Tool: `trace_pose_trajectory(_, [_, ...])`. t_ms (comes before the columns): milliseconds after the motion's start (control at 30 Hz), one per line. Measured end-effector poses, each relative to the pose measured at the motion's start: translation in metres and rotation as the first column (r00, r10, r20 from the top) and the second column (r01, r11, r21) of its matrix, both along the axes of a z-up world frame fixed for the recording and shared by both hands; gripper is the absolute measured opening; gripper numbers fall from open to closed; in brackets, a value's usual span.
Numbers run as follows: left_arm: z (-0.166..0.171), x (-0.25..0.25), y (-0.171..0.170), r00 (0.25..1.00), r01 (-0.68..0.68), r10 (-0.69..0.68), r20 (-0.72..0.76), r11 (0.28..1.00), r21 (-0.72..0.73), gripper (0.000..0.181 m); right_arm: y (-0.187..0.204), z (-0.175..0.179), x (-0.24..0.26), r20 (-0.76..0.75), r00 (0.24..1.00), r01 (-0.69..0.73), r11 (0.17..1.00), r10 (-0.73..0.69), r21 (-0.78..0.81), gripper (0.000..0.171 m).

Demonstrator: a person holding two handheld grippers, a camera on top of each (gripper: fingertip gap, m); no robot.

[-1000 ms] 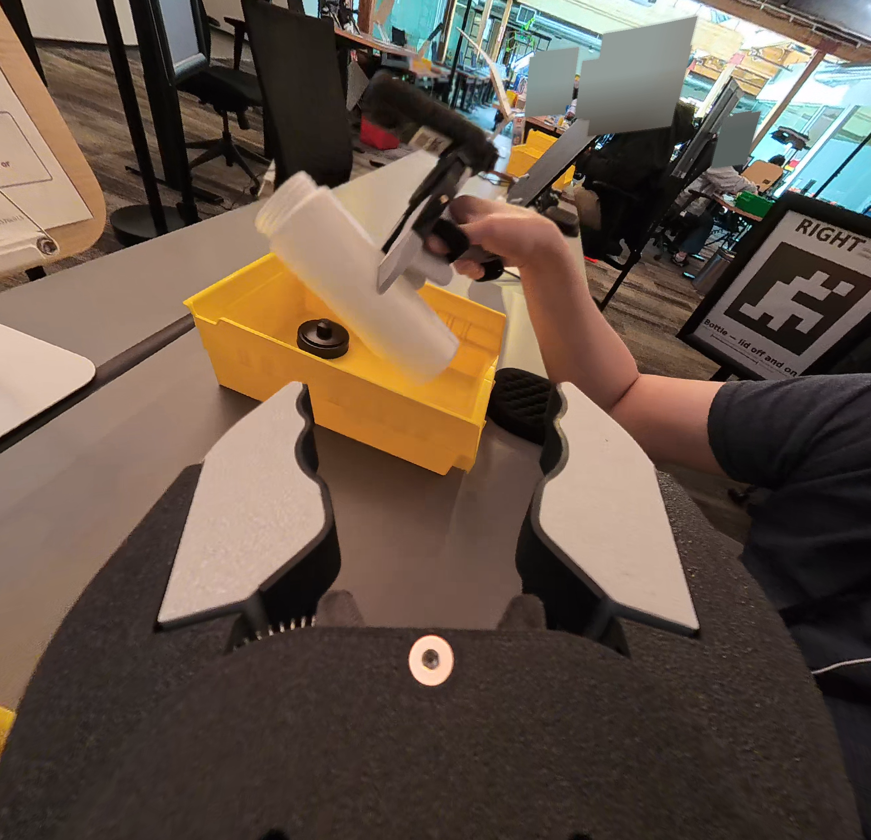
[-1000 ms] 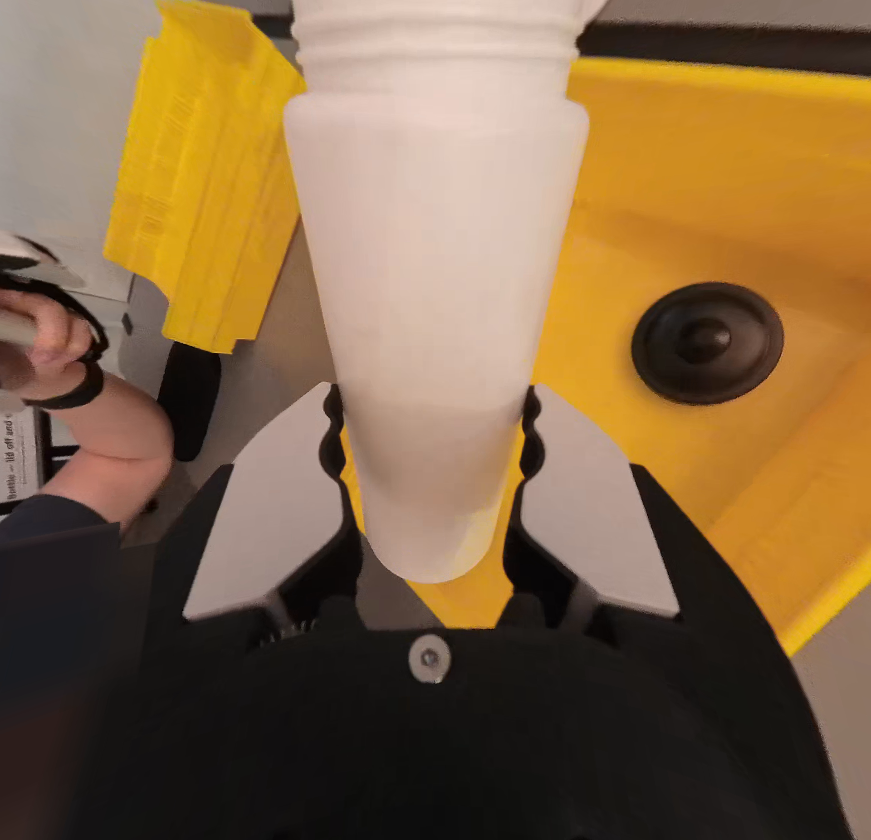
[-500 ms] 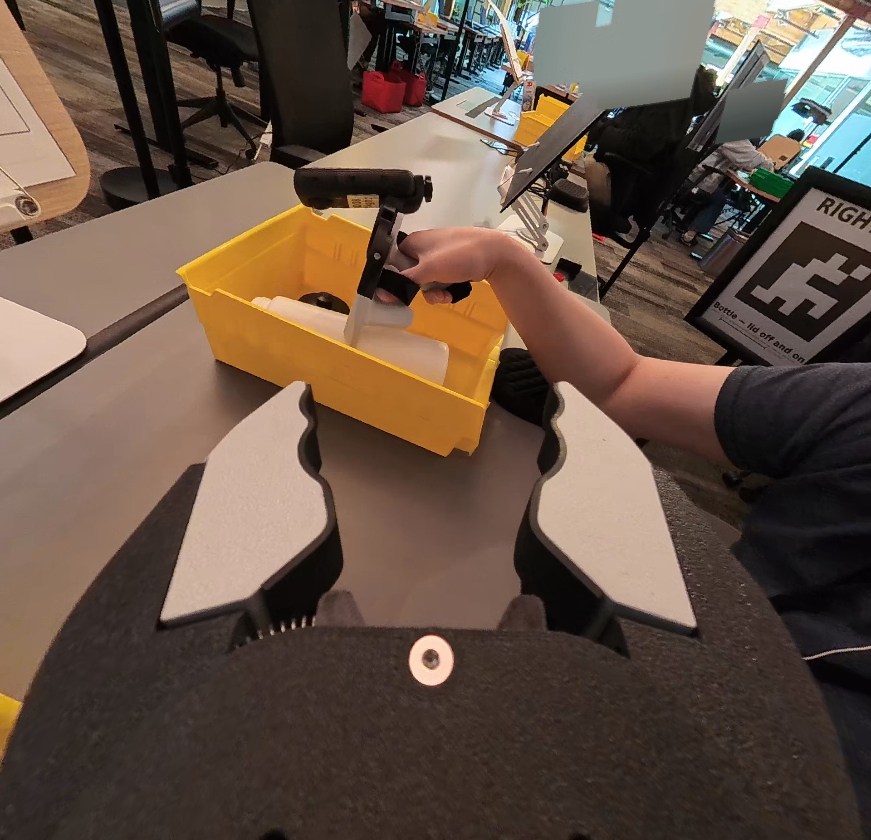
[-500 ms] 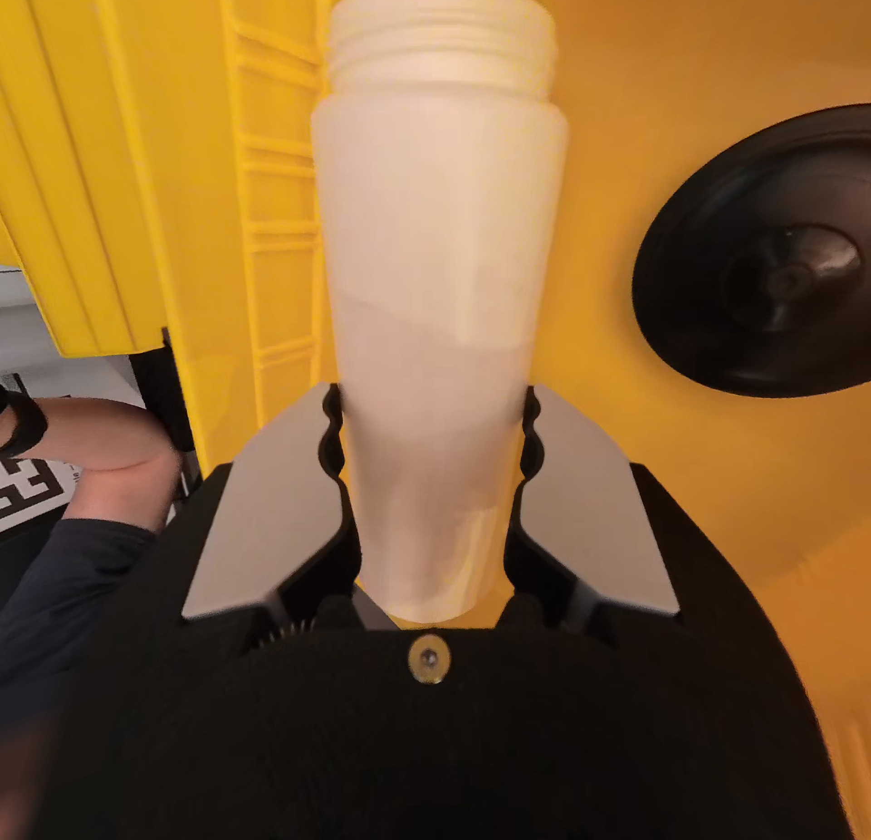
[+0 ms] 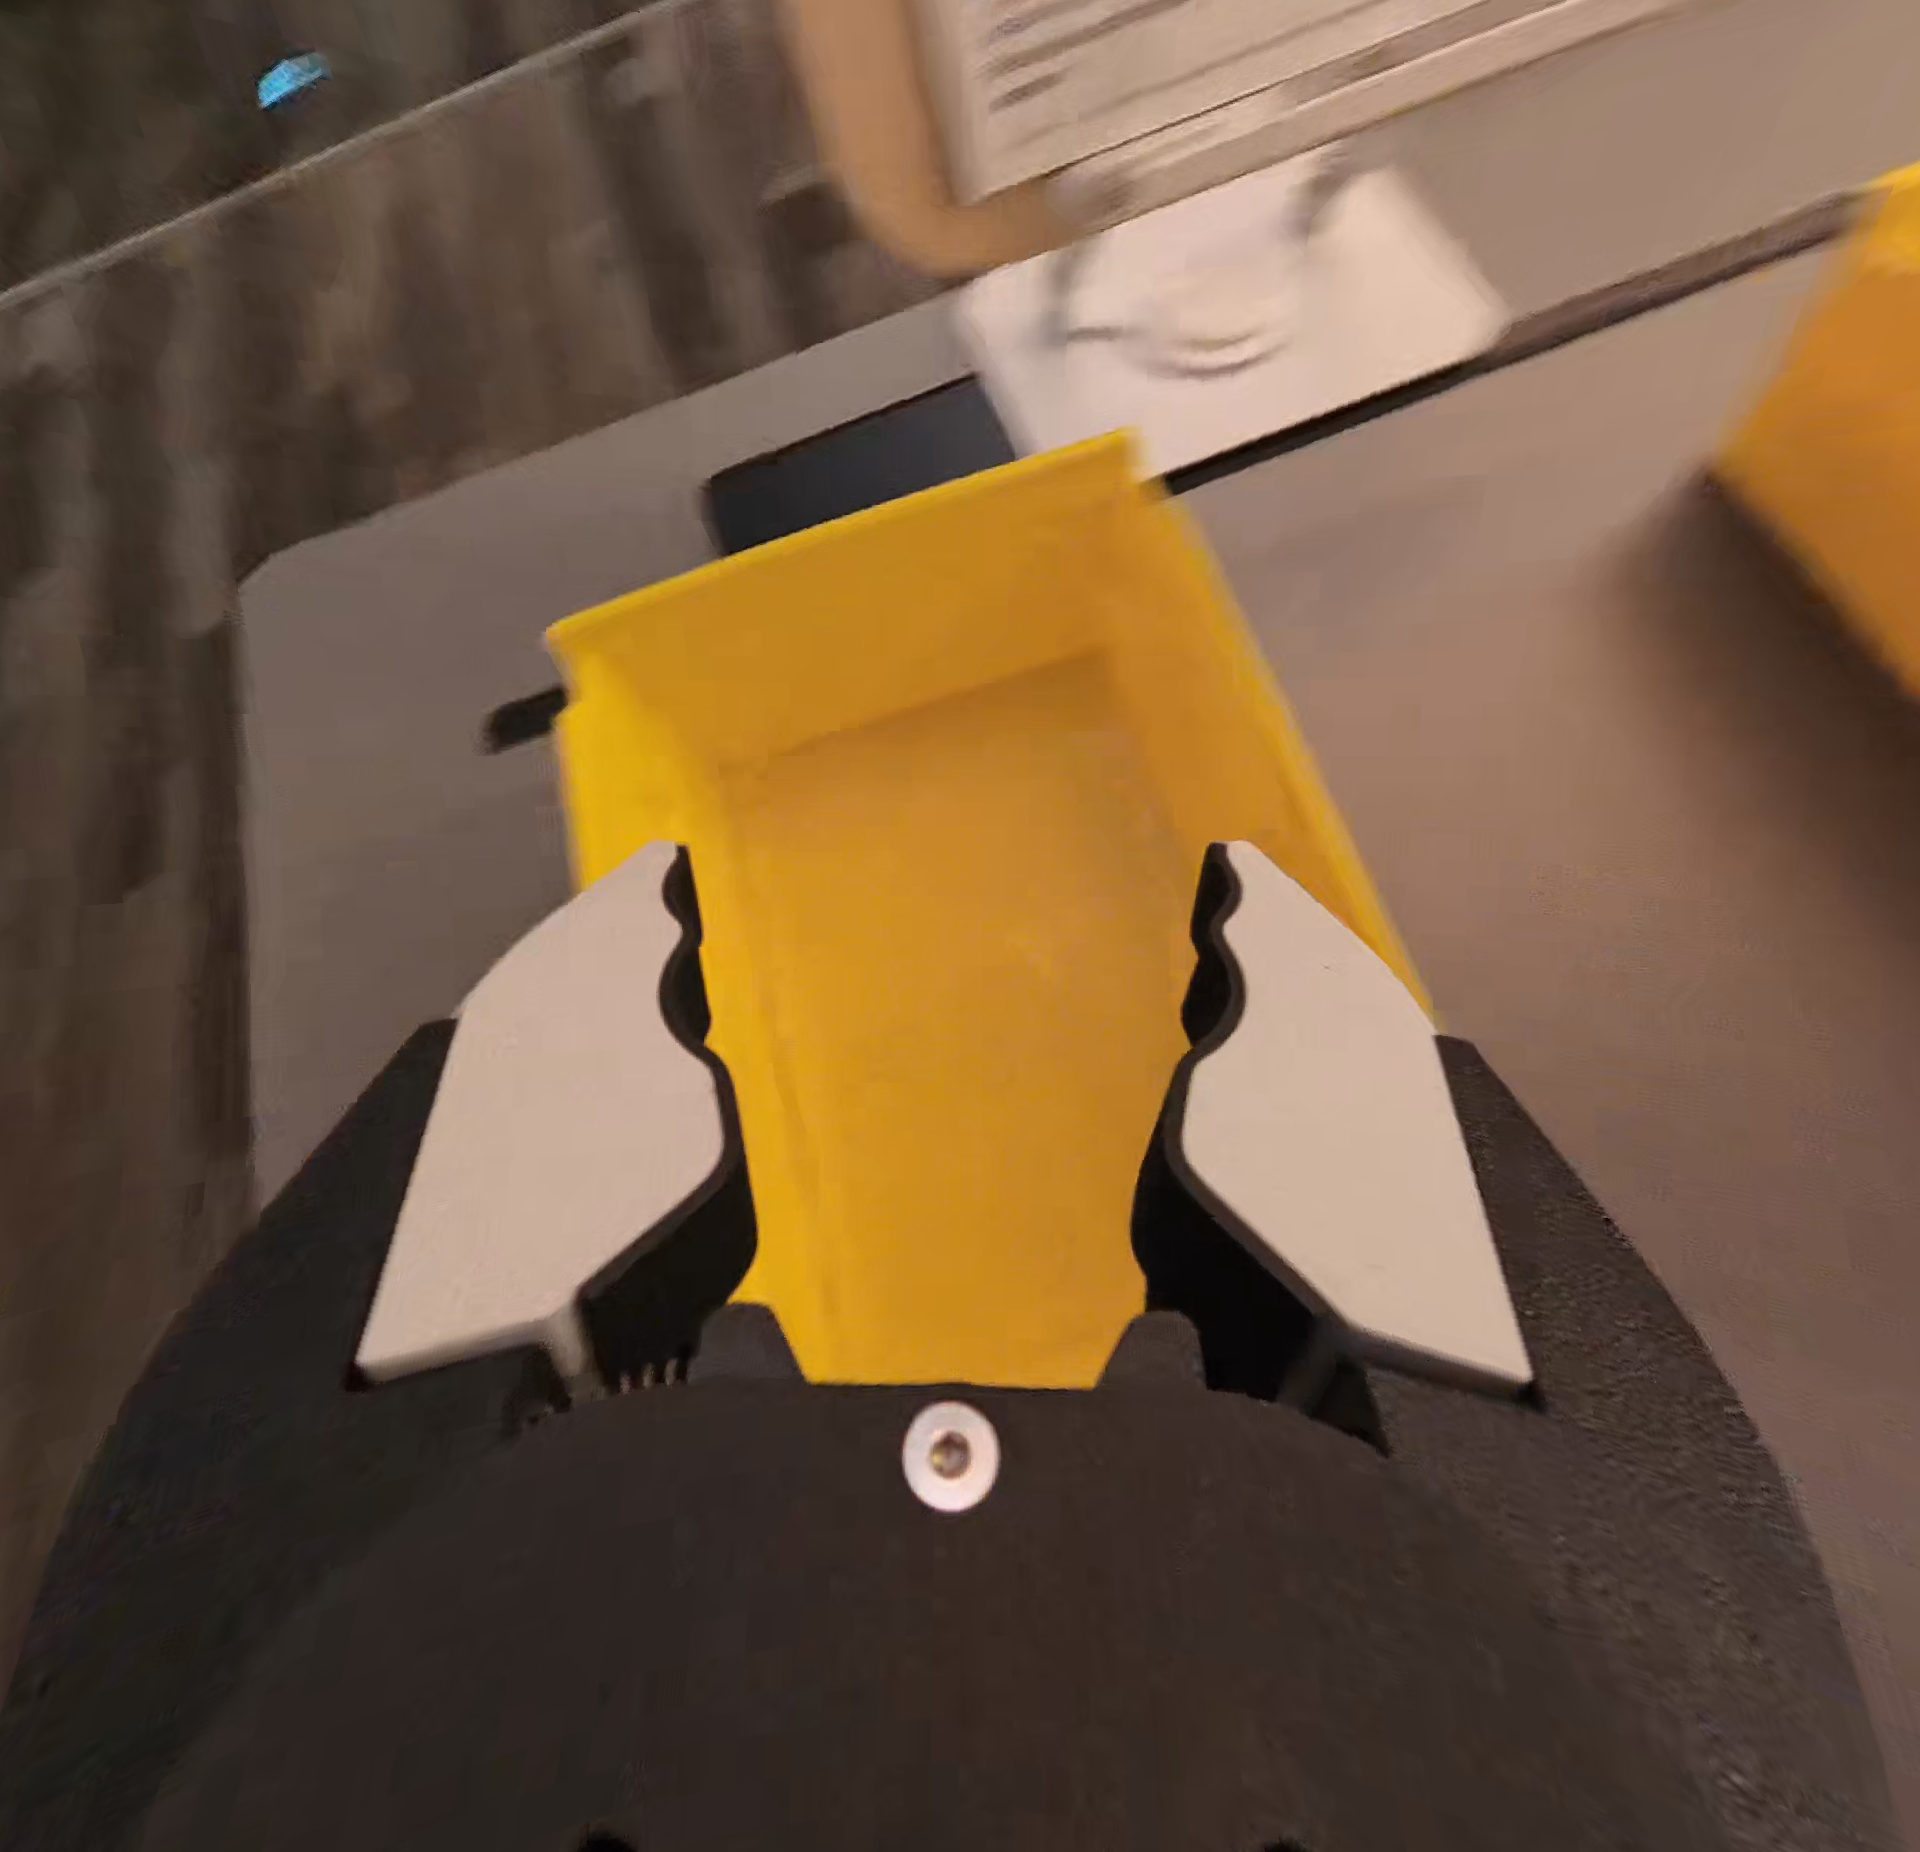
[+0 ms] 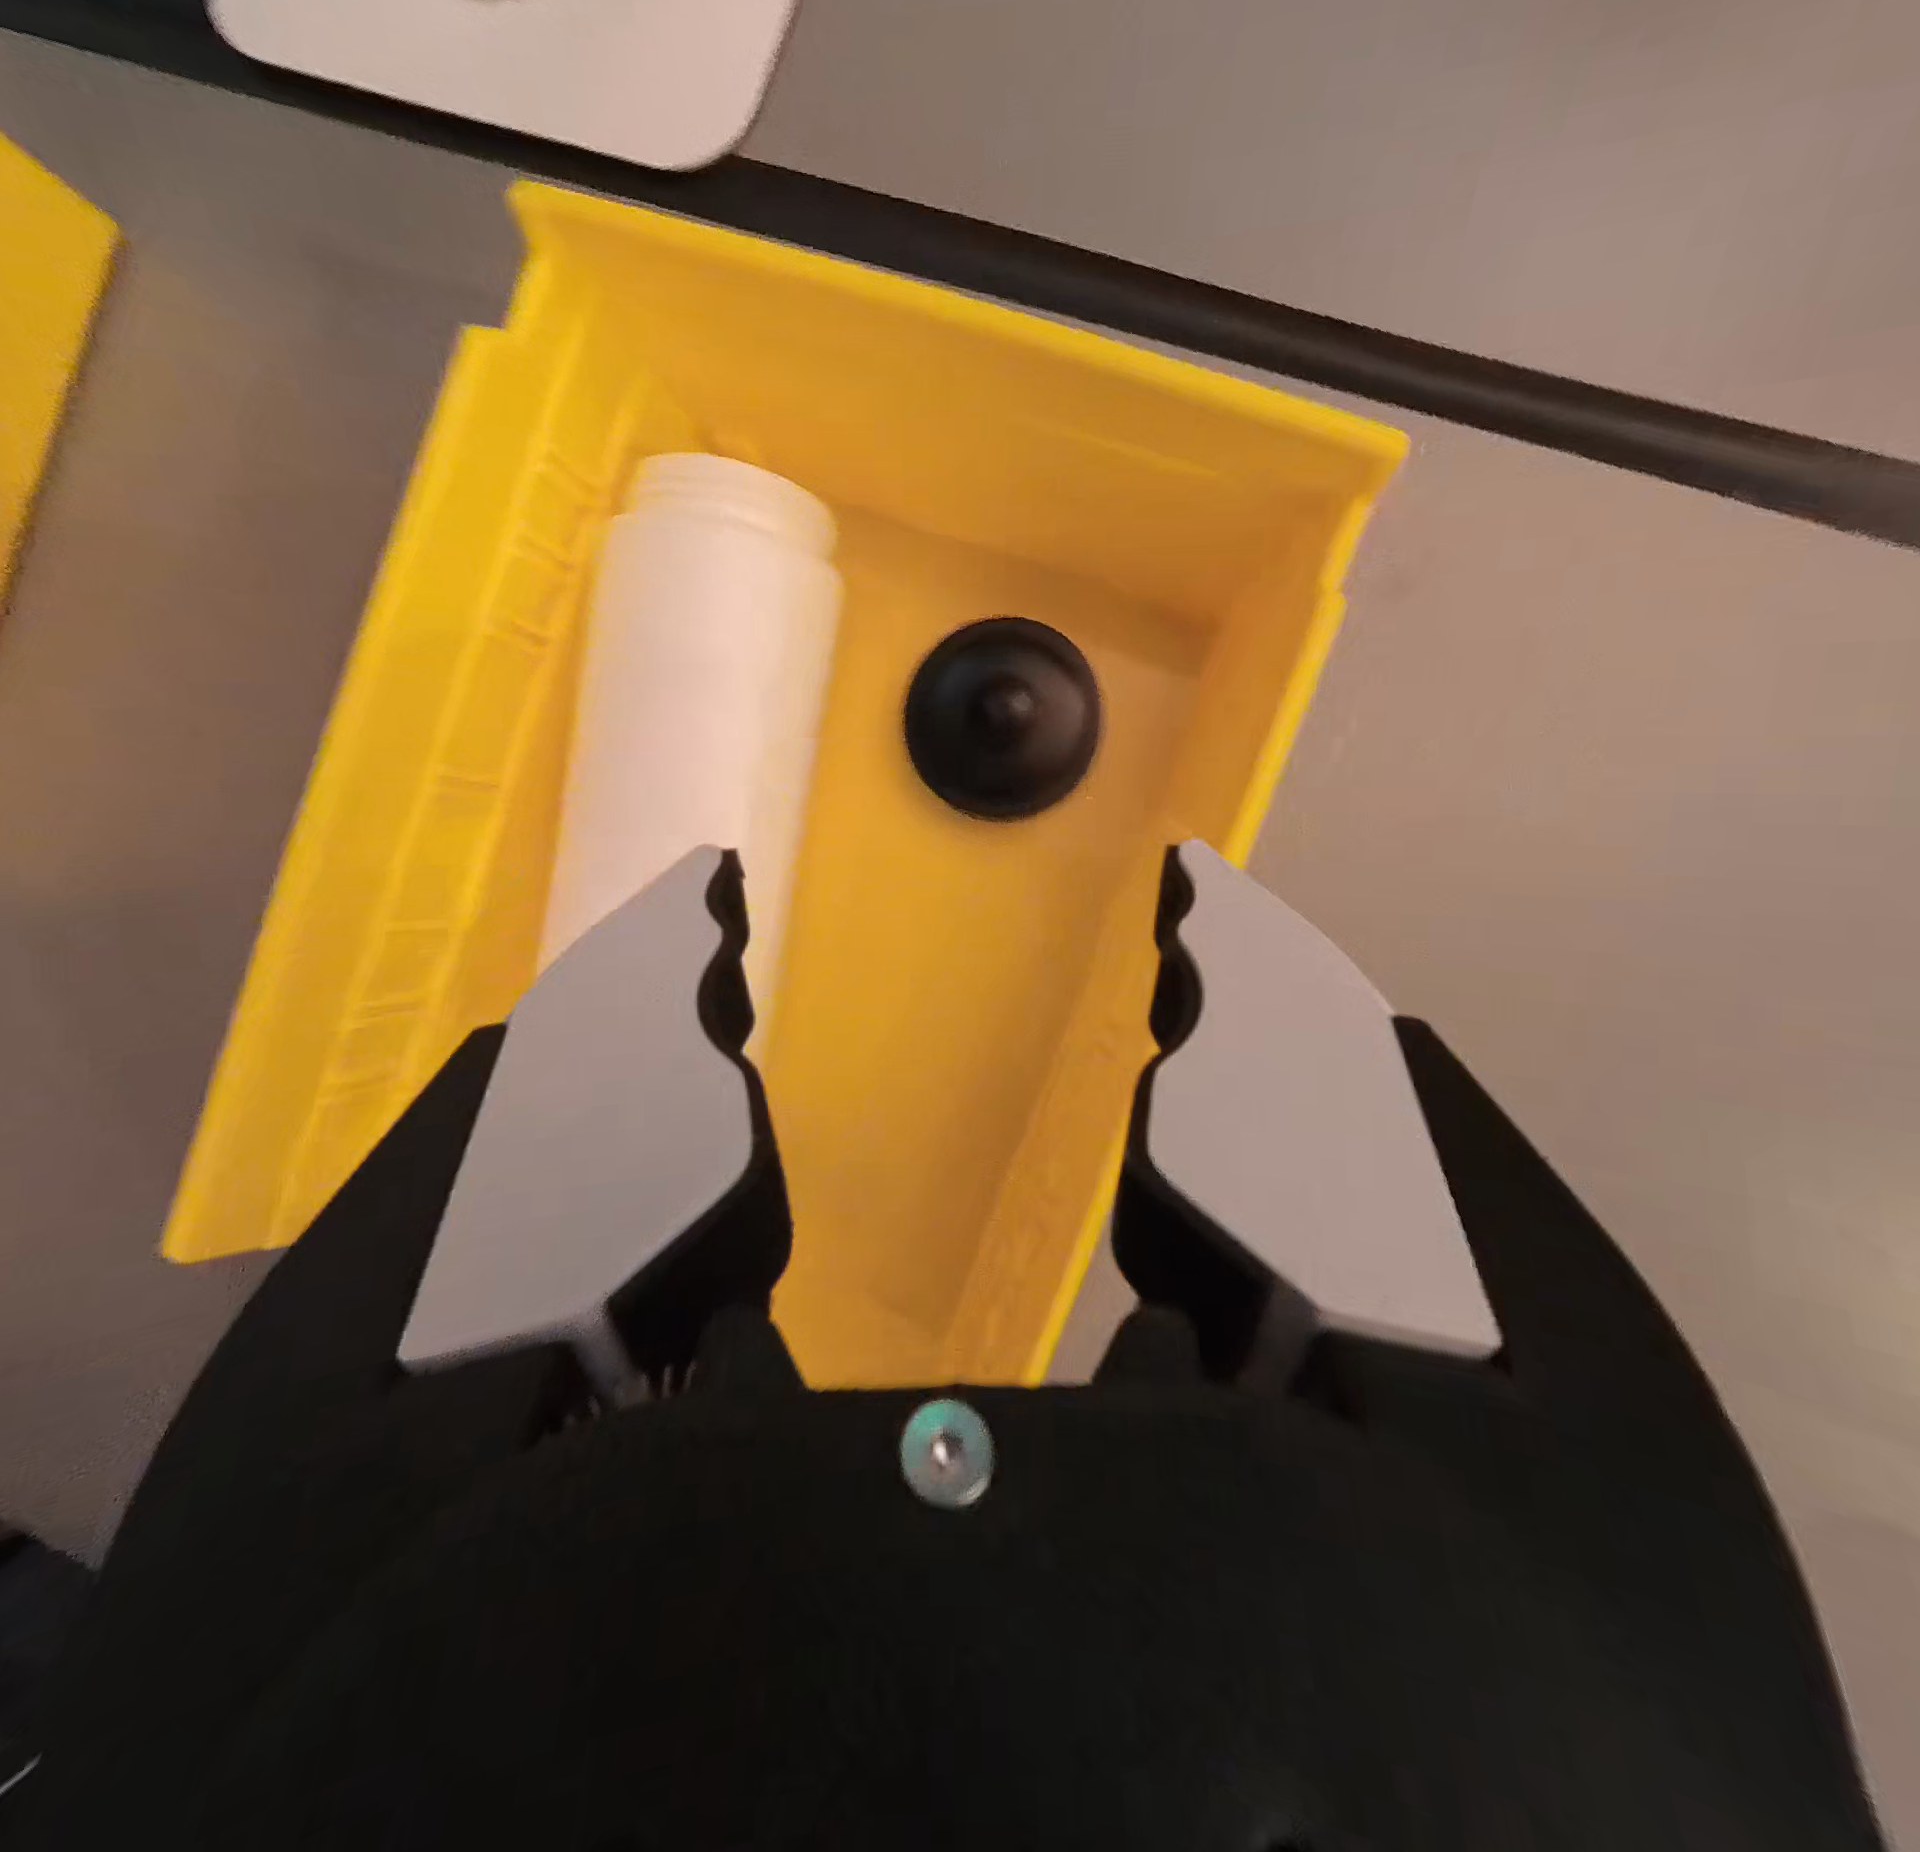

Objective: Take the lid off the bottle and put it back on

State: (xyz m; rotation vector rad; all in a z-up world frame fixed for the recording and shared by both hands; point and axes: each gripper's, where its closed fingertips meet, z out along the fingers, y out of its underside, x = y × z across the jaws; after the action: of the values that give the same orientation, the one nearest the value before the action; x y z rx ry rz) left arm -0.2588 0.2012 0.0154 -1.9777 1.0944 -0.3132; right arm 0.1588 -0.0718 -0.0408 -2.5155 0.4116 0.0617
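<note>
In the right wrist view a white bottle (image 6: 707, 680) with no lid lies on its side in a yellow bin (image 6: 935, 348), along the bin's left wall. The black lid (image 6: 1000, 716) lies knob up on the bin floor beside it. My right gripper (image 6: 951, 857) is open and empty, held above the bin. In the left wrist view, which is blurred, my left gripper (image 5: 945, 852) is open and empty over a second yellow bin (image 5: 935, 919) that holds nothing I can see.
Both bins stand on a grey table (image 6: 1558, 763). A white square base (image 6: 509, 26) sits beyond the bin in the right wrist view; it also shows in the left wrist view (image 5: 1216, 316) under a wooden board with a sheet of paper (image 5: 1195, 57). A yellow bin's edge (image 5: 1839, 431) shows at right. To the black lid (image 6: 1000, 716): right tips about 12 cm, left tips about 45 cm.
My right gripper laid the bottle in the bin, opened, and drew back above it. My left gripper swung left from facing that bin to hang over the other yellow bin.
</note>
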Motion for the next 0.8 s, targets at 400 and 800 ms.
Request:
trace_pose_trajectory(400, [-0.112,-0.111,0.064,0.889,-0.402,0.274,-0.367,0.852,-0.337,0.073,-0.068,-0.082,0.013,-0.122,0.982,0.067,0.862,-0.147,-0.502,0.013])
trace_pose_trajectory(800, [-0.141,-0.087,0.047,0.911,-0.294,0.1,-0.4,0.838,-0.461,0.007,-0.049,-0.083,0.003,-0.175,0.973,0.057,0.887,-0.153,-0.458,0.005])
